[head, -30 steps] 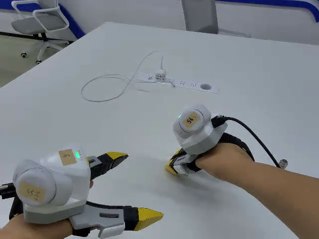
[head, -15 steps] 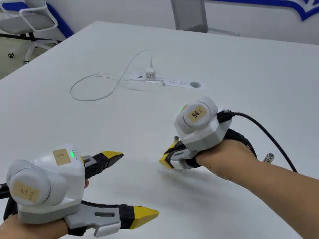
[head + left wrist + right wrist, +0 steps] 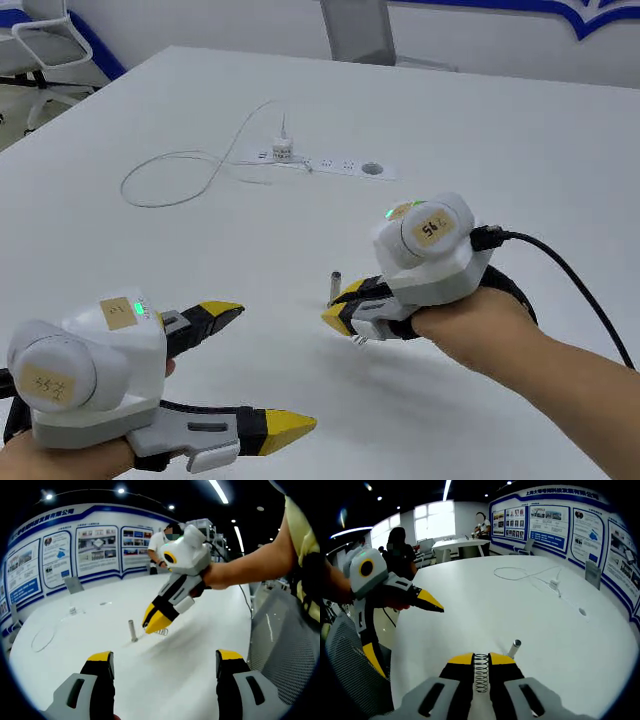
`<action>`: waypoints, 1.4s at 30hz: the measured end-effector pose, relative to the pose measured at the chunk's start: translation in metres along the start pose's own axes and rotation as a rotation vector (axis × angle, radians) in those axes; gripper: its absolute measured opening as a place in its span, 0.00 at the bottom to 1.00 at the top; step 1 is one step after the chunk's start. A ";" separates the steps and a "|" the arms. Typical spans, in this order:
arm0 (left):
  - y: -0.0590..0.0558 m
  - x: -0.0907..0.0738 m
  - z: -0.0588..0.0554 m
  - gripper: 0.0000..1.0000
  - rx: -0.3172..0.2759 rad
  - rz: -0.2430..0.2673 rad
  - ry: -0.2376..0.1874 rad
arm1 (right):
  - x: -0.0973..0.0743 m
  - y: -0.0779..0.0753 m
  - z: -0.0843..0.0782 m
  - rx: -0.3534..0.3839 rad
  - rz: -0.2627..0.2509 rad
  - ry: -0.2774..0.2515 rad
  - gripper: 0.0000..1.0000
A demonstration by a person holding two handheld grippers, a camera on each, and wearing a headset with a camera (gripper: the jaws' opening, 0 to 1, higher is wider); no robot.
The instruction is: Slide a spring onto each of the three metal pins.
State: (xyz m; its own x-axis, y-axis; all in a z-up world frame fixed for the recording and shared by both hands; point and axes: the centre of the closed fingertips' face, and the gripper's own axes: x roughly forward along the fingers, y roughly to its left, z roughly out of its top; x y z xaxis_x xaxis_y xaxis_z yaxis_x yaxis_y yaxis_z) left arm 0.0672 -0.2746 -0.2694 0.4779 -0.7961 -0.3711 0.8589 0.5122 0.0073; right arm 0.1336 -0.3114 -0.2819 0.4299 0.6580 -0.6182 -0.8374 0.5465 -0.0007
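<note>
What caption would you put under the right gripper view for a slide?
Right gripper pinches a spring, its tips close to an upright metal pin on the white table.

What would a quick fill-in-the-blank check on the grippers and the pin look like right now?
1. The right gripper is shut on a ___.
2. The left gripper holds nothing, and its jaws are ___.
3. The metal pin stands ___ on the white table, just ahead of the right gripper's tips.

Missing words: spring; open; upright.
</note>
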 end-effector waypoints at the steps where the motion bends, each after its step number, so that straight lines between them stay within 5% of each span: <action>1: 0.000 0.001 0.000 0.85 -0.001 -0.002 0.000 | -0.003 0.001 0.004 -0.004 -0.001 -0.012 0.12; 7: -0.004 0.008 0.005 0.84 0.007 -0.014 -0.005 | -0.020 0.008 0.028 0.003 0.010 -0.091 0.12; 12: -0.004 0.016 0.021 0.81 -0.006 -0.028 -0.041 | -0.036 0.022 0.047 0.034 0.044 -0.166 0.12; 20: -0.005 0.028 0.046 0.69 -0.080 -0.054 -0.113 | -0.049 0.034 0.060 0.019 0.052 -0.209 0.12; 26: -0.010 0.032 0.059 0.52 -0.161 -0.099 -0.157 | -0.053 0.038 0.064 0.033 0.060 -0.229 0.12; 34: -0.002 0.032 0.070 0.25 -0.255 -0.105 -0.211 | -0.056 0.038 0.066 0.038 0.064 -0.243 0.12; 42: 0.001 0.030 0.072 0.12 -0.238 -0.092 -0.219 | -0.058 0.039 0.067 0.033 0.070 -0.250 0.12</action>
State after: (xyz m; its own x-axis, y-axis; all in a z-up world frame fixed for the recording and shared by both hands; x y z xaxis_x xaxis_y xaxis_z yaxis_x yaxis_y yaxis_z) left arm 0.0956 -0.3212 -0.2139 0.4509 -0.8795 -0.1519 0.8453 0.4755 -0.2438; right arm 0.0983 -0.2932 -0.1930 0.4452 0.8001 -0.4021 -0.8582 0.5094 0.0633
